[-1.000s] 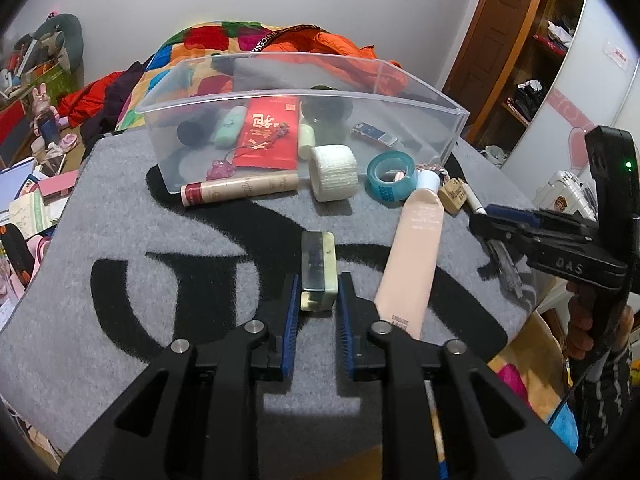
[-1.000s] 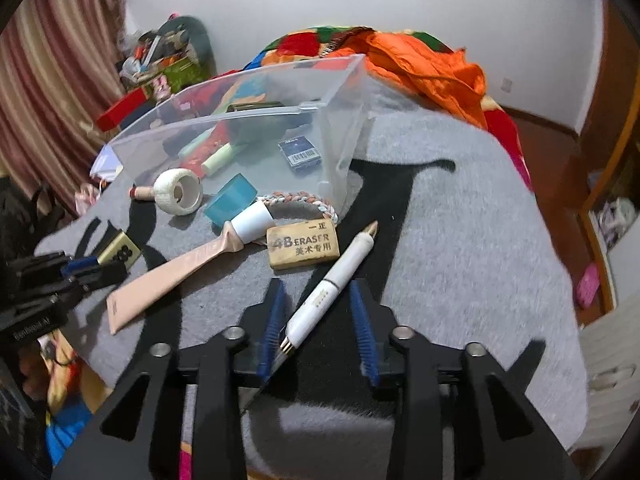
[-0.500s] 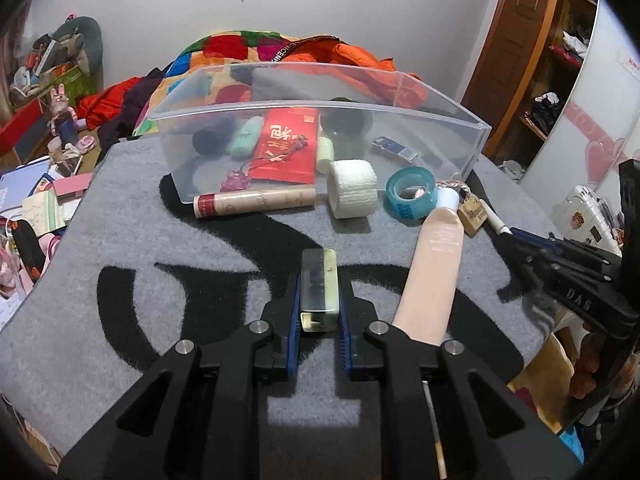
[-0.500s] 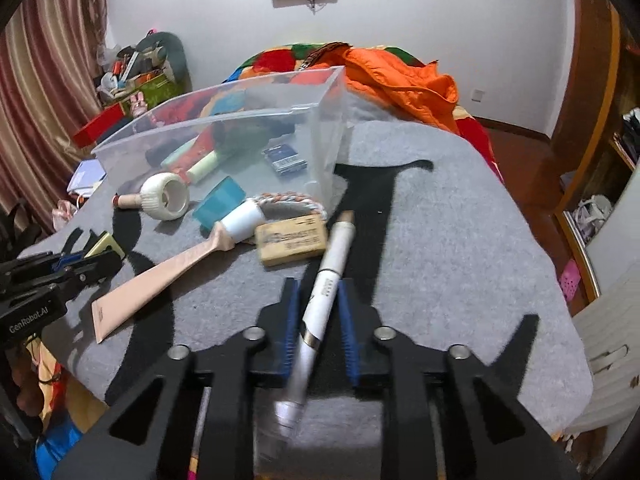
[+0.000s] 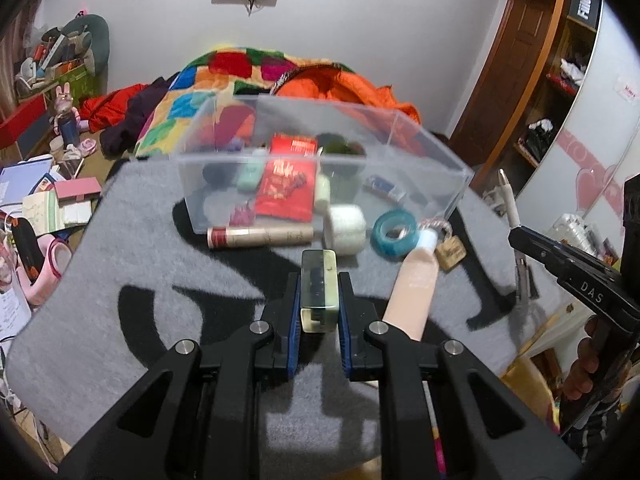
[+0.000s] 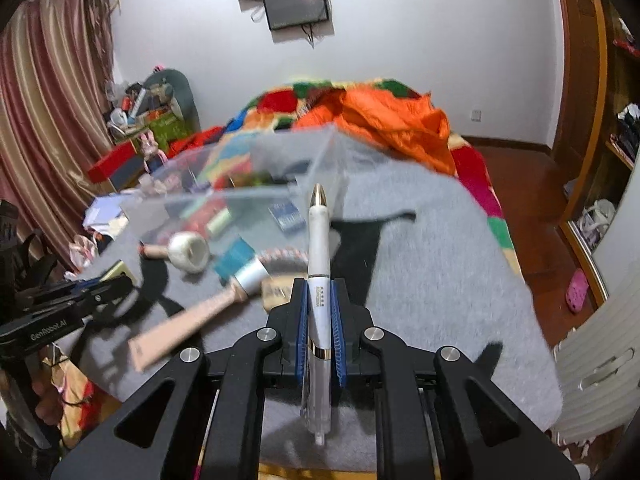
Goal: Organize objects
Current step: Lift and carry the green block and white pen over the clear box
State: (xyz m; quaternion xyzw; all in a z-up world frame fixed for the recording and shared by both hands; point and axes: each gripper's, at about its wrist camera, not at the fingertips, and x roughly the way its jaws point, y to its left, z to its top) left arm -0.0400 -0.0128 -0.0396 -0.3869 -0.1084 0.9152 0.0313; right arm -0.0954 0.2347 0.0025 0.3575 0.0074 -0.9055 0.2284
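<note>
Broadly, a fuzzy grey blanket (image 5: 120, 240) with big black shapes woven in fills the lower half of both views. On it, in the upper middle of the left view, stands a clear hard plastic bin (image 5: 424, 172), rectangular and straight-walled, with a red packet (image 5: 286, 184) lying flat inside among smaller bits.

Just in front of the bin lie a long cardboard-coloured tube (image 5: 260, 236), a soft white roll of gauze (image 5: 345, 224) and a teal ring of tape (image 5: 394, 234). A smooth peach squeeze tube (image 5: 414, 292) with a white cap slants down toward the lower right, and a tan eraser (image 5: 450, 250) sits by its cap.

The left gripper (image 5: 319, 312), at lower centre of its view, is clamped tight on a small glassy block (image 5: 319, 284), greenish-yellow with a dark core, held clear above the blanket.

The right gripper (image 6: 322, 320) is closed on a slim white pen (image 6: 319, 248) with a gold tip pointing up toward the bin; the pen's clear end sticks back below the blue ribbed pads (image 6: 302, 320).
</note>
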